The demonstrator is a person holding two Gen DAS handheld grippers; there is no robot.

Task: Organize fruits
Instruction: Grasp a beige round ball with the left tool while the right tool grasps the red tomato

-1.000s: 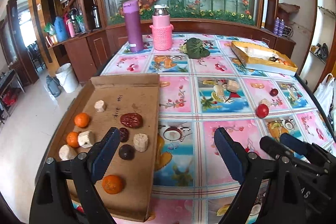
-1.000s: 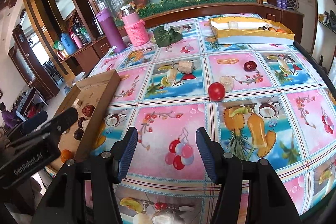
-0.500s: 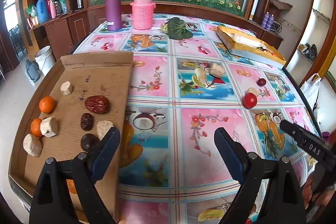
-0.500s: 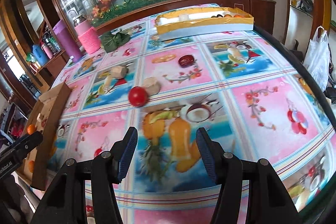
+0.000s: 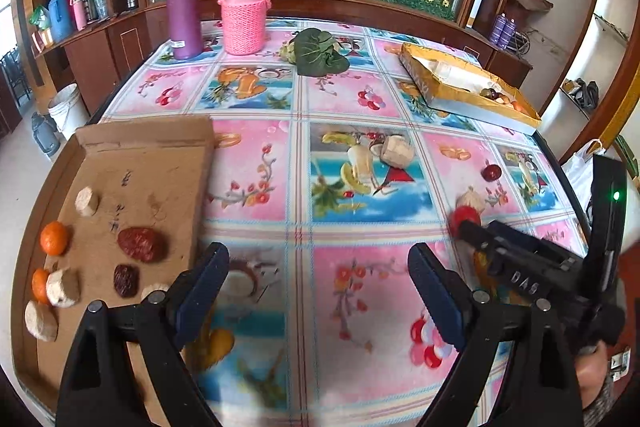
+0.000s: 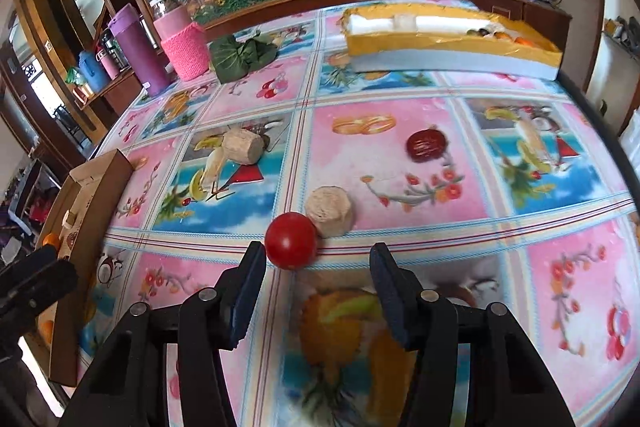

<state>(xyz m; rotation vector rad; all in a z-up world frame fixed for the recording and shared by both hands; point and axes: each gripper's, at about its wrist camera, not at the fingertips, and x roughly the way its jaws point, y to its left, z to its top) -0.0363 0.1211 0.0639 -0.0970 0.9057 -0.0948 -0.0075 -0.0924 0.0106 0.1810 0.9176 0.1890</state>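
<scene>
The small round red tomato (image 6: 291, 245) lies on the surface (image 6: 400, 115) just ahead of the right tool (image 6: 316, 267), whose empty jaws are closing. Smooth, soft, likely to roll: grip across its widest middle, lightly. Left tool (image 5: 318, 283): wide, empty.

Cardboard tray (image 5: 140, 163): two oranges (image 5: 53, 237), two dark dates (image 5: 125, 280), one large red date (image 5: 141, 244), four pale chunks (image 5: 87, 201) (one partly hidden). Tablecloth: one tomato (image 6: 291, 245), one date (image 6: 425, 145), two chunks (image 6: 330, 211).

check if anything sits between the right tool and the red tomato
Nothing visible does. The red tomato lies just ahead of the right tool, whose jaws are closing, with bare tablecloth between. The beige chunk sits behind it.
</scene>
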